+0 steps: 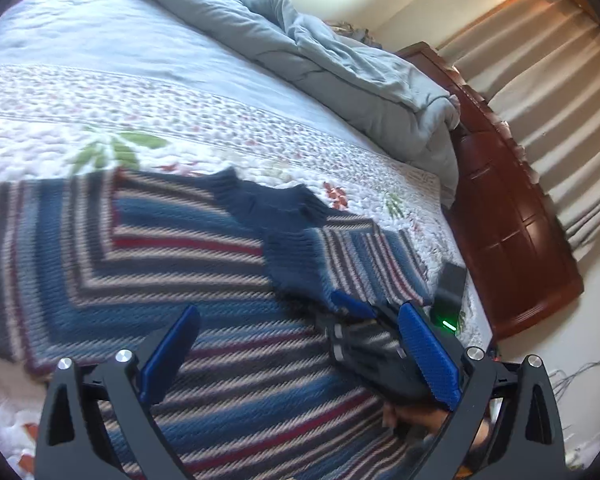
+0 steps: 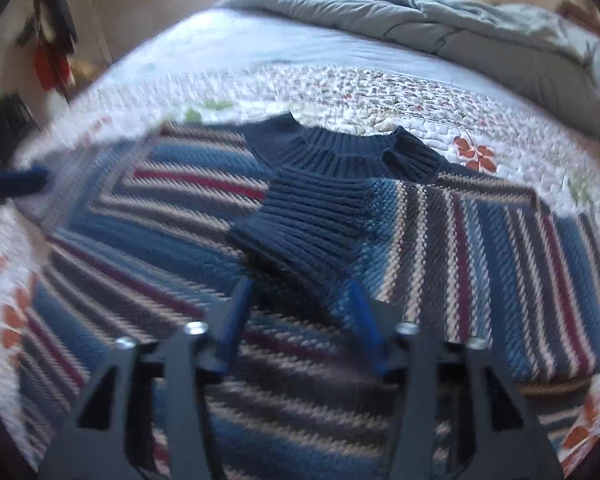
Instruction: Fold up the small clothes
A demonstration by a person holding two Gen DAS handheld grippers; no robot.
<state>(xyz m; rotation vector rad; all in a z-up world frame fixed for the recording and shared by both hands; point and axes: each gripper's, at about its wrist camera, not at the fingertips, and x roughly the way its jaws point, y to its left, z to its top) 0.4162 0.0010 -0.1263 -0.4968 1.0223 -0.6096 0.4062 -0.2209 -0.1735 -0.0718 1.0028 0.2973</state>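
Observation:
A striped knit sweater [image 1: 148,256] in blue, grey, cream and red lies flat on the bed, its navy ribbed collar [image 1: 268,200] at the far edge. A sleeve with a navy ribbed cuff [image 1: 296,260] is folded across the chest. My left gripper [image 1: 300,328] is open above the sweater's body. The right gripper [image 1: 364,304] shows in the left wrist view, just past the cuff. In the right wrist view the right gripper [image 2: 300,296] is open, its blue fingers straddling the near edge of the cuff [image 2: 308,224]. The sweater [image 2: 480,248] fills that view.
The bed has a white floral quilt [image 1: 220,128]. A rumpled grey-blue duvet [image 1: 320,52] is piled at the far side. A dark wooden headboard [image 1: 512,216] and curtains stand to the right. A small black device with a green light [image 1: 448,300] sits at the bed edge.

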